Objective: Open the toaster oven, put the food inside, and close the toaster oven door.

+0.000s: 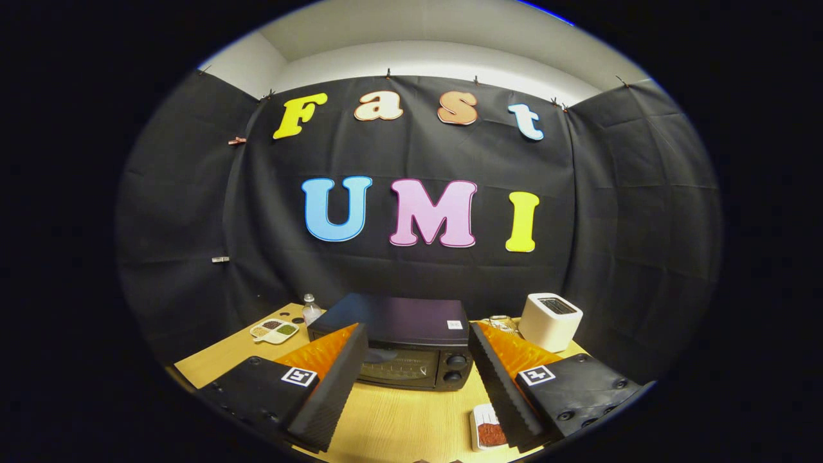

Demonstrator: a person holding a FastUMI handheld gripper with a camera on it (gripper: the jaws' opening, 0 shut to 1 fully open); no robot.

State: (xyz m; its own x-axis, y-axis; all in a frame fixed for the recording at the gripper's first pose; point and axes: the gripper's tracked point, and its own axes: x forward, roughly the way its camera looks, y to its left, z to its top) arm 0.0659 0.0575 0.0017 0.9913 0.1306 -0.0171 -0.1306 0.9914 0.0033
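Observation:
A black toaster oven (402,341) stands on the wooden table (398,424), its glass door shut and two knobs (455,368) on its right side. My gripper (418,350) is open, held above the table, its two fingers framing the oven's front from either side. A small white tray of reddish food (487,429) lies on the table just ahead of the oven's right corner, next to the right finger and partly hidden by it.
A white pop-up toaster (550,320) stands to the right of the oven. Behind the oven's left corner stand a small clear bottle (311,308) and a divided dish of seasonings (274,330). The black cloth wall closes the back and sides.

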